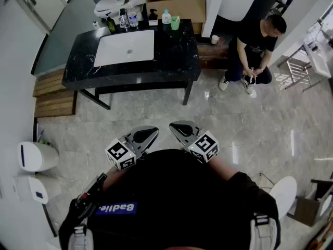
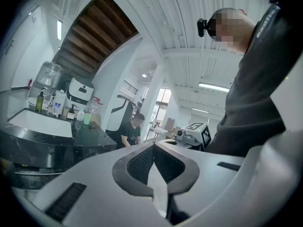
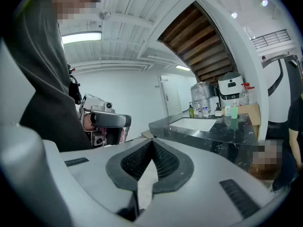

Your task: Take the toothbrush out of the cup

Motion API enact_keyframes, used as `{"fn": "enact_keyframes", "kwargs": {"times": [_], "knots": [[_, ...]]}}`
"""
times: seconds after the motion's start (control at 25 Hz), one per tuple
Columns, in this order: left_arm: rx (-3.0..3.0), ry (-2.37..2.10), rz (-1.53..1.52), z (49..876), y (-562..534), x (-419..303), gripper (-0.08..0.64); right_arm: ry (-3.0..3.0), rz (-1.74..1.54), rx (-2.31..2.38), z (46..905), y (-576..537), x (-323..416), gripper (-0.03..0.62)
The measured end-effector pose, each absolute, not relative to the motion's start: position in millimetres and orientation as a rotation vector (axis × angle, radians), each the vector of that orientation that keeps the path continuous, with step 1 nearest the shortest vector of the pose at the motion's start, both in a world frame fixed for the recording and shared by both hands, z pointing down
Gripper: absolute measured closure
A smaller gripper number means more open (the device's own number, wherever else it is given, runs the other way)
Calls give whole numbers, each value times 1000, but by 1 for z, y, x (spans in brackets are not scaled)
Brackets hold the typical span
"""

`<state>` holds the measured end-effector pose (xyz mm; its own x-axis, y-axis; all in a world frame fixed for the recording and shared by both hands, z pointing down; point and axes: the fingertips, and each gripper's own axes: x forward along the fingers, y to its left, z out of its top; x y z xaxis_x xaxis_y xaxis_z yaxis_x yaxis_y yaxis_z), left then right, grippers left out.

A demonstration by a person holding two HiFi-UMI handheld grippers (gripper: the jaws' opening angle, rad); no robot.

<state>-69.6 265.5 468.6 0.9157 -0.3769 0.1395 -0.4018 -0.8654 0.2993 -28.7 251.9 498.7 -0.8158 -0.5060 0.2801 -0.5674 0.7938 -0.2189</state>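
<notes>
Far ahead stands a black marble counter (image 1: 174, 56) with a white sink (image 1: 125, 48) set in its left half. Bottles (image 1: 130, 19) cluster along its far edge, a cardboard box (image 1: 179, 7) behind them. Far right, a person (image 1: 255, 46) crouches on the grey floor (image 1: 234, 119). Wooden steps (image 1: 52, 95) sit left of the counter.

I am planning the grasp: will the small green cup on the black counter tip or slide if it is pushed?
The small green cup seems taller than wide, so a high push may tip it. It looks light, and the glossy black stone counter appears smooth, so a low push would probably slide it.
</notes>
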Motion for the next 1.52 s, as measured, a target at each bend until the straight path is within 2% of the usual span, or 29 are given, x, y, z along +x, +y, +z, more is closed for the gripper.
{"fn": "enact_keyframes", "kwargs": {"times": [0.8, 1.52], "knots": [[2747, -611, 93, 468, 256, -55, 549, -2784, 476, 836, 503, 242, -11, 580], [2706, -693, 67, 470, 250, 1, 549, -2789, 497, 780, 511, 231, 51, 580]]}}
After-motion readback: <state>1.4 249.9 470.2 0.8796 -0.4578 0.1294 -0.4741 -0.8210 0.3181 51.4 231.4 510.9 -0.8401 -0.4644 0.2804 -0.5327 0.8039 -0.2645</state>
